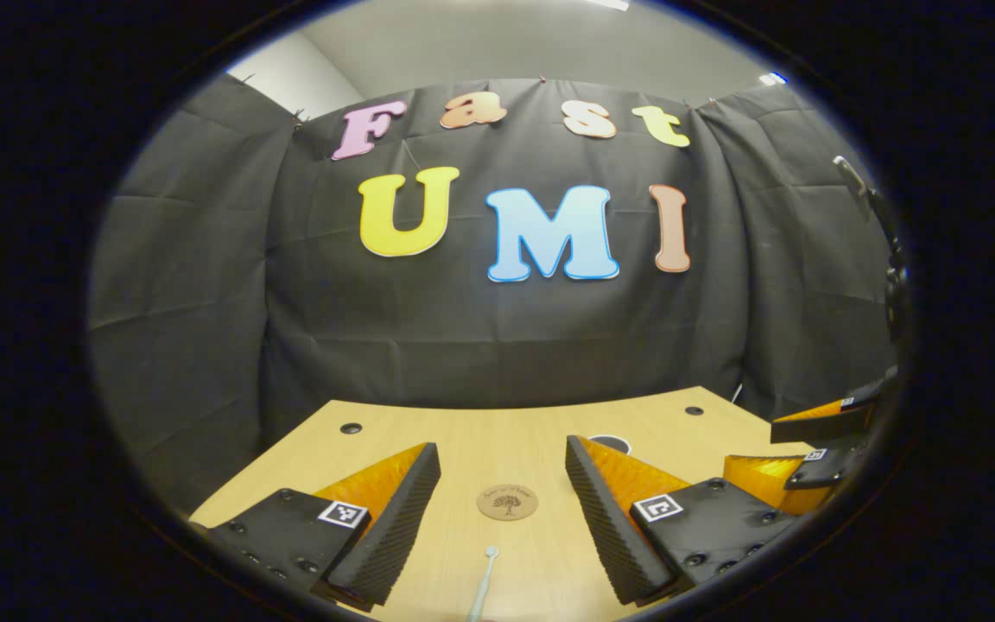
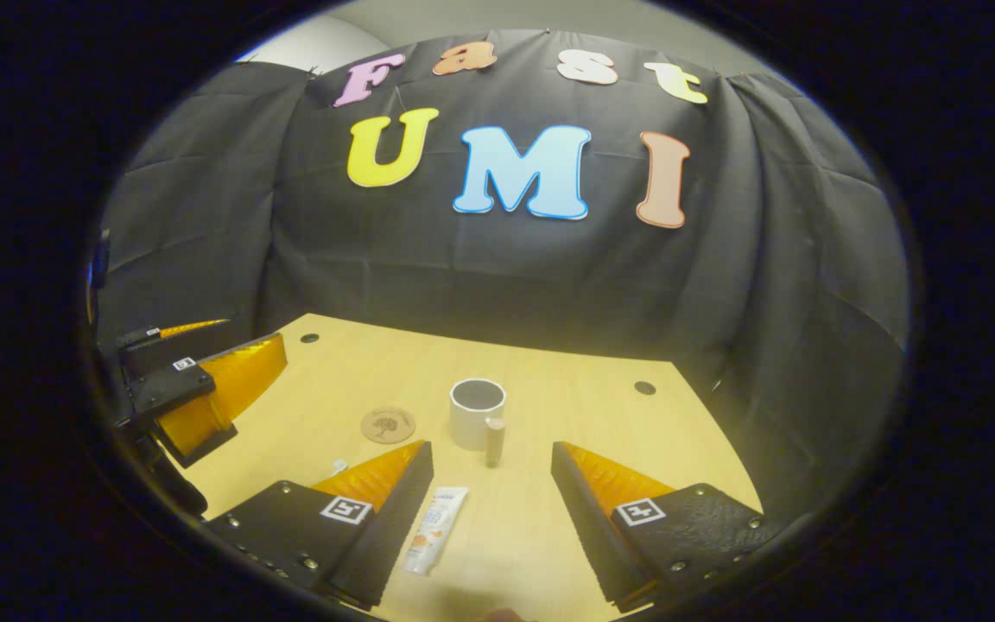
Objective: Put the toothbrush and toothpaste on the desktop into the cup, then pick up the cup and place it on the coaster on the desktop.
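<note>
opening step, nothing yet loaded: cup standing upright and empty on the desktop, mouth up, handle toward the camera. coaster lying flat just left of the cup, apart from it, bare.

right gripper: jaws spread wide, holding nothing, hovering above the desktop. toothpaste lying flat between the fingers, nearer the left one, untouched. long axis running roughly along the gripper's line of sight, far end aimed toward the cup; which end carries the cap cannot be told at this angle, possibly the near end.

left gripper: jaws likewise apart, empty. toothbrush lying on the desktop between the fingers, low in the left gripper view, long axis near parallel to the fingers, rounded end pointing away toward the coaster; near end cut off by the edge of the view.

judged next: lower over either item, centre it between the pads, turn the wrist so the fingers close across the narrow width, lift, tip upright, drop into the cup. cup transfer to coaster not yet due.
</note>
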Demonstrator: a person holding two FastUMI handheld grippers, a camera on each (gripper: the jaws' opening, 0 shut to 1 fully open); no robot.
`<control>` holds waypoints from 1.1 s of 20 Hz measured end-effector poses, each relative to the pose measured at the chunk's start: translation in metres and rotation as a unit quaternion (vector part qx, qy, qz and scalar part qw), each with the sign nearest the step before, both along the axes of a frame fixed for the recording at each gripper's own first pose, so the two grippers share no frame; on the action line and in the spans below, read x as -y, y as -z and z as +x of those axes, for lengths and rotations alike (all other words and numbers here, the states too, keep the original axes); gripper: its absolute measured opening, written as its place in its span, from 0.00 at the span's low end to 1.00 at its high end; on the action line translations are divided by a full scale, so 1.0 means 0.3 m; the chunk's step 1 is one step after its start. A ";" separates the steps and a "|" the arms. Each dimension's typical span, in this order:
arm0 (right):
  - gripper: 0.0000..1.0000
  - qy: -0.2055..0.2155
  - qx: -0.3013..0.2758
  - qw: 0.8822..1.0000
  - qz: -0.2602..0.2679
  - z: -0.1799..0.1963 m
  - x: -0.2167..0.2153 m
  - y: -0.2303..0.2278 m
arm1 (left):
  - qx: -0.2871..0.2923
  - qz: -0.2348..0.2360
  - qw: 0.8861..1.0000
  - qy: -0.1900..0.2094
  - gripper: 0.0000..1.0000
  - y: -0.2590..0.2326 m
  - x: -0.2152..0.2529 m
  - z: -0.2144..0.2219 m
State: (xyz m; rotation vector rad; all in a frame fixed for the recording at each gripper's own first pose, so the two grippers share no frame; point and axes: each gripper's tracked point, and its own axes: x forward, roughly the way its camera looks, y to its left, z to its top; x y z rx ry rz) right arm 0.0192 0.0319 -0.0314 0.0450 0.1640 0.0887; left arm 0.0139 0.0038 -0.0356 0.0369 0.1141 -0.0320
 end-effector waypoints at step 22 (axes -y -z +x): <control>0.89 -0.072 -0.259 0.961 0.066 0.151 -0.229 0.371 | -0.370 -0.092 0.924 -0.022 0.97 0.675 -0.073 -0.019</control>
